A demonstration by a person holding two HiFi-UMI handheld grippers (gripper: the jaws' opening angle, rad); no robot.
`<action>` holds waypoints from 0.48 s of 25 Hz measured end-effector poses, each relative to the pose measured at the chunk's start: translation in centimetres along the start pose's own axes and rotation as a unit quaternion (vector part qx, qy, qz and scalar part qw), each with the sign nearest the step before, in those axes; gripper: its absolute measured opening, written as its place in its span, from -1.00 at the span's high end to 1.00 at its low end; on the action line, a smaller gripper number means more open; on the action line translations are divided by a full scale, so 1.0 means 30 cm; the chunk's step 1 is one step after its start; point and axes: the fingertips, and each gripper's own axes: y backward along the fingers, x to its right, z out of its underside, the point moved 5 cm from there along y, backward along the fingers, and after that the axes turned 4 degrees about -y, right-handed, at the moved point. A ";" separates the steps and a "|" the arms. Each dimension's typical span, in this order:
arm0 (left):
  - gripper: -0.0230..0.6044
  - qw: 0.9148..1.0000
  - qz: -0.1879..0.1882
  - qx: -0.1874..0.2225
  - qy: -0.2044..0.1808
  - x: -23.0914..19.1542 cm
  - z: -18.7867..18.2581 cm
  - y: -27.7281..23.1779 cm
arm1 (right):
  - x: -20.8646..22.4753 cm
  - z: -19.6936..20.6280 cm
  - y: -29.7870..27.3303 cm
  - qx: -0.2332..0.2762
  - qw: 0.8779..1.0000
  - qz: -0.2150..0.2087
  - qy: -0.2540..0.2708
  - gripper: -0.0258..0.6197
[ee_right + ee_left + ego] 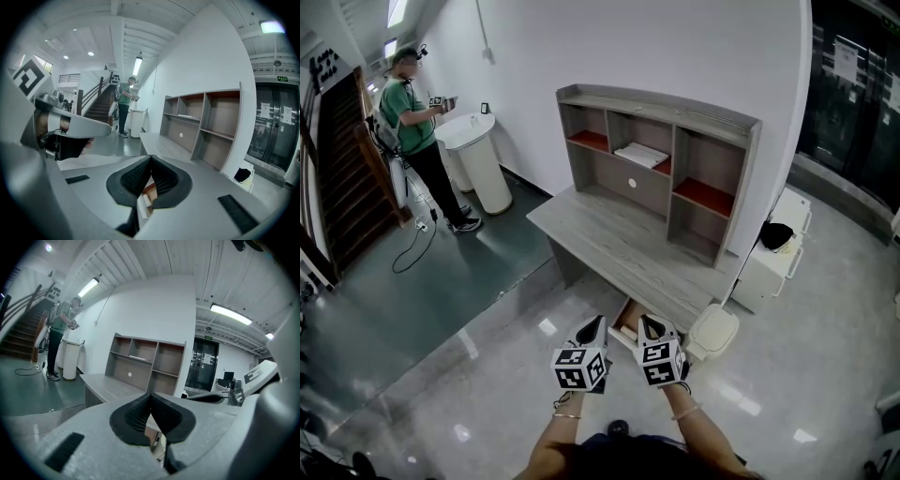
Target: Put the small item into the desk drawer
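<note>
The grey desk (609, 234) with its shelf hutch (661, 159) stands ahead of me. Its drawer (624, 342) is pulled out at the near right corner, showing a wooden inside. A small pale item (146, 200) lies in the drawer, seen past the jaws in the right gripper view. My left gripper (597, 323) and right gripper (645, 322) hover side by side just in front of the drawer, above the floor. Both are shut with nothing between the pads. The left gripper (150, 395) and right gripper (151, 158) each show jaws meeting at the tip.
A white lidded bin (713, 331) stands right of the drawer. A white cabinet (772, 267) with a black object (776, 234) on top sits beside the desk. A person in a green shirt (411, 112) stands at a white round stand (478, 155) far left, near stairs (337, 169).
</note>
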 end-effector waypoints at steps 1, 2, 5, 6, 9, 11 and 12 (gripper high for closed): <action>0.88 1.000 -0.001 0.001 -0.001 0.018 -0.009 0.011 | 0.000 -0.005 0.019 0.004 1.000 -0.003 0.001 0.91; 0.88 1.000 -0.001 0.003 -0.003 0.037 -0.015 0.023 | 0.001 -0.008 0.038 0.008 1.000 -0.005 0.003 0.91; 0.88 1.000 -0.001 0.009 -0.002 0.089 -0.025 0.055 | 0.006 -0.007 0.087 0.018 1.000 -0.013 0.002 0.91; 0.88 1.000 -0.001 0.011 -0.001 0.104 -0.028 0.066 | 0.008 -0.008 0.103 0.021 1.000 -0.016 0.000 0.91; 0.88 1.000 -0.005 0.014 -0.008 0.145 -0.037 0.094 | 0.015 -0.020 0.153 0.024 0.999 -0.021 -0.010 0.91; 0.88 1.000 -0.006 0.018 -0.014 0.170 -0.044 0.111 | 0.022 -0.034 0.182 0.031 0.999 -0.023 -0.007 0.91; 0.88 1.000 -0.005 0.020 -0.015 0.182 -0.048 0.119 | 0.023 -0.043 0.196 0.036 0.999 -0.024 -0.004 0.91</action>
